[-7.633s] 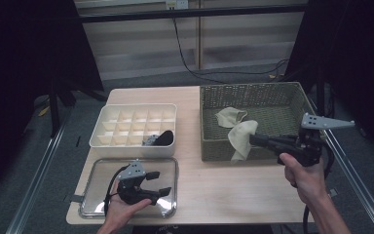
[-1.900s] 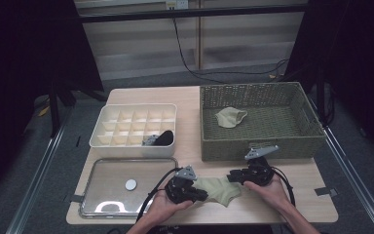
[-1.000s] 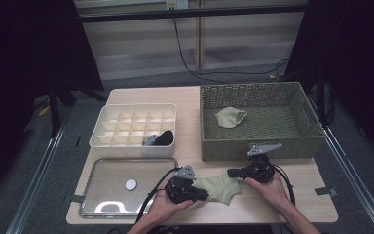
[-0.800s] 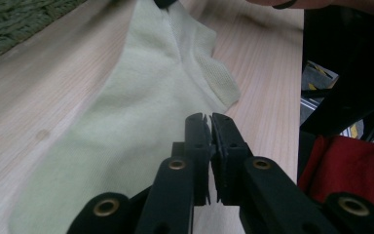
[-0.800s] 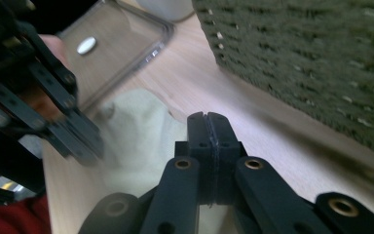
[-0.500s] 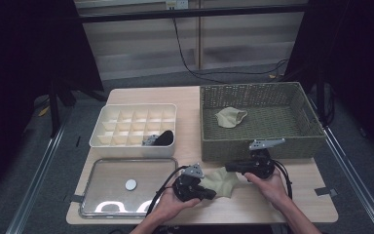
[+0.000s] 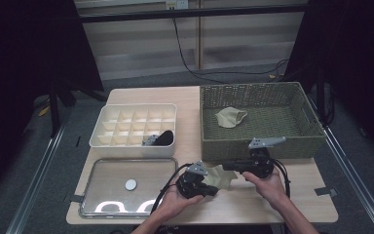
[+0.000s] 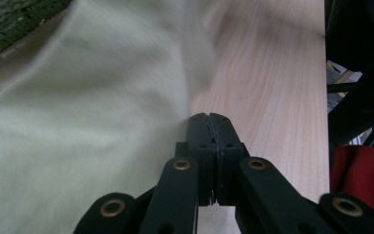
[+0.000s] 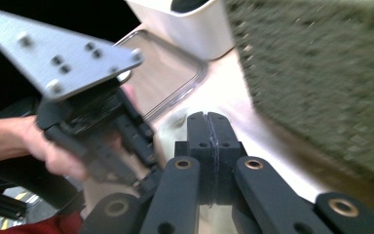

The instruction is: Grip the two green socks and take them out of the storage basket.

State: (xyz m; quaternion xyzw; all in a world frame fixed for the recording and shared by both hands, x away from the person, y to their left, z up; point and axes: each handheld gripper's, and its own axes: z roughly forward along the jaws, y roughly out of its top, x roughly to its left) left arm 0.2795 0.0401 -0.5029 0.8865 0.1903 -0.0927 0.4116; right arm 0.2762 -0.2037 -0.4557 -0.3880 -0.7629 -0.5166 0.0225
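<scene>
A pale green cloth (image 7: 221,176) lies rumpled on the wooden table near its front edge, between my two grippers. My left gripper (image 7: 214,189) points right at the cloth's left side. In the left gripper view its jaws (image 8: 209,117) are pressed together, with the cloth's (image 8: 78,122) edge caught at their tips. My right gripper (image 7: 228,167) points left and holds the cloth's right side a little above the table. Its jaws (image 9: 208,116) are also pressed together. The other hand's gripper (image 9: 92,122) is close by.
A green woven basket (image 7: 258,146) stands just behind the grippers with another pale cloth (image 7: 231,117) inside. A white divided box (image 7: 136,147) holds a dark item (image 7: 163,138). A metal tray (image 7: 102,204) with a white disc (image 7: 131,184) lies at the front left.
The right gripper has risen slightly toward the basket front, lifting its side of the cloth. The cloth has bunched up between the grippers. The left hand has stayed in place.
</scene>
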